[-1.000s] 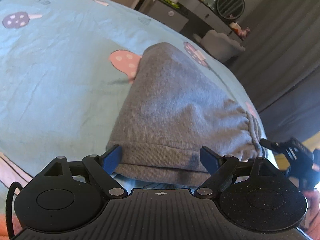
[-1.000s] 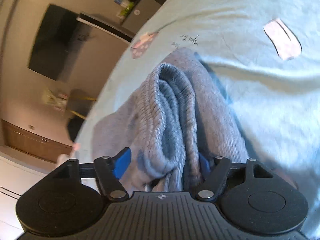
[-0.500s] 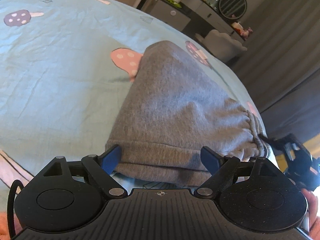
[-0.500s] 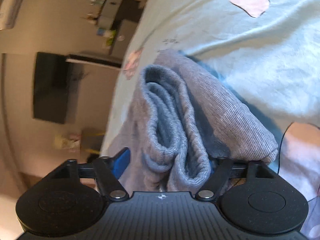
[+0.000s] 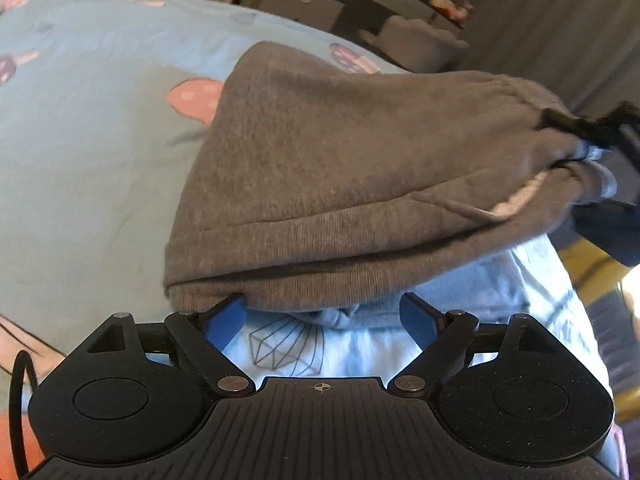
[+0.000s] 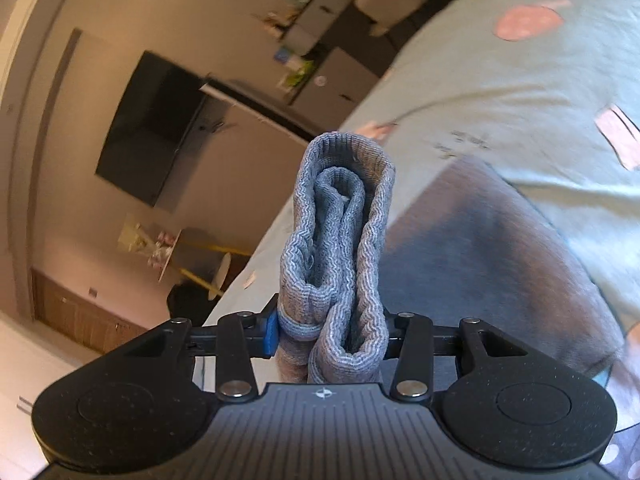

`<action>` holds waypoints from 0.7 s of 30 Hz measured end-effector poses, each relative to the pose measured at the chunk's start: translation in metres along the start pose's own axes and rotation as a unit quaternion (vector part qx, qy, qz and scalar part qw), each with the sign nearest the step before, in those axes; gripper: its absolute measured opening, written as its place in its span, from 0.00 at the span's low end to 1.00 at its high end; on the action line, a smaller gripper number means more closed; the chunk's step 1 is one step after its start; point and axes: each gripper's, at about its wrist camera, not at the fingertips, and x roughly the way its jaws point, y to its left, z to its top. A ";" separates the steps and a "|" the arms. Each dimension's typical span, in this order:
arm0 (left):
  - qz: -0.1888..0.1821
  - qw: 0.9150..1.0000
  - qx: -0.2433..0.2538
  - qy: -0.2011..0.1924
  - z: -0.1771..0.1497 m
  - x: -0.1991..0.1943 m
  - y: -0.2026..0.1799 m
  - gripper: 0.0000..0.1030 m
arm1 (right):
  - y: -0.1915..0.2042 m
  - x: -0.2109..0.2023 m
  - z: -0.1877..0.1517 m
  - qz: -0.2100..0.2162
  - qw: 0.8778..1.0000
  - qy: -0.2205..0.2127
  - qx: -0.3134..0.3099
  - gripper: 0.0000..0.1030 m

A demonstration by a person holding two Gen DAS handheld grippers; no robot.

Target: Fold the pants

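Note:
Grey folded pants [image 5: 340, 168] lie on a light blue bed sheet [image 5: 100, 140] printed with mushrooms. Their right end is raised off the bed. My left gripper [image 5: 320, 316] stands open at the pants' near folded edge, its left fingertip [image 5: 226, 316] just under the hem and nothing pinched. My right gripper [image 6: 332, 332] is closing its jaws on the bunched ribbed end [image 6: 340, 220] of the pants, and both pads press on it. The rest of the pants [image 6: 500, 260] hangs down to the sheet. In the left wrist view the right gripper [image 5: 592, 128] shows black at the pants' raised corner.
The bed's edge runs close behind the pants, with a grey chair [image 5: 416, 40], a dresser [image 5: 320, 4] and dark curtains [image 5: 540, 20] beyond. A wall-mounted TV [image 6: 156, 128] and a small table with yellow legs [image 6: 200, 256] stand off the bed.
The right gripper has narrowed onto the ribbed end and risen, lifting that end of the pants off the sheet. The left gripper has shifted slightly along the hem and stays open.

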 end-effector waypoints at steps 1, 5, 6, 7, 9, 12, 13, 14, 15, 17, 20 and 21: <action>-0.002 1.000 -0.004 0.002 -0.001 0.003 -0.001 0.86 | 0.005 -0.001 0.001 0.001 1.000 0.001 -0.004 0.41; 0.026 1.000 0.014 0.004 -0.002 0.007 -0.005 0.85 | 0.019 -0.005 0.005 0.004 1.000 0.002 -0.022 0.41; 0.047 0.999 0.000 0.005 -0.002 0.009 -0.001 0.80 | 0.022 -0.007 0.006 0.006 1.000 -0.001 -0.024 0.40; 0.067 0.998 -0.022 0.005 -0.001 0.010 0.006 0.77 | 0.025 -0.011 0.005 0.008 1.000 -0.005 -0.025 0.40; 0.066 0.995 -0.072 0.002 0.000 0.008 0.022 0.73 | 0.028 -0.016 0.008 0.012 0.999 -0.009 -0.031 0.40; 0.075 0.991 -0.112 -0.019 0.001 0.000 0.039 0.62 | 0.029 -0.022 0.011 0.008 0.999 -0.011 -0.039 0.40; 0.067 0.990 -0.124 -0.020 0.001 -0.001 0.043 0.62 | 0.027 -0.023 0.012 0.003 0.999 -0.011 -0.039 0.40; 0.057 0.989 -0.133 -0.020 0.000 -0.001 0.046 0.62 | 0.025 -0.024 0.013 -0.001 0.999 -0.009 -0.038 0.40; 0.055 0.989 -0.135 -0.021 0.000 -0.002 0.047 0.62 | 0.023 -0.026 0.015 -0.006 0.999 -0.008 -0.039 0.40; 0.054 0.990 -0.130 -0.024 0.001 -0.003 0.048 0.62 | 0.016 -0.028 0.016 -0.015 0.999 -0.005 -0.043 0.40; 0.047 0.991 -0.121 -0.025 0.001 -0.005 0.046 0.62 | 0.006 -0.027 0.018 -0.036 0.998 -0.004 -0.053 0.40; 0.042 0.992 -0.118 -0.024 0.001 -0.005 0.045 0.63 | 0.001 -0.027 0.018 -0.043 0.998 -0.004 -0.053 0.40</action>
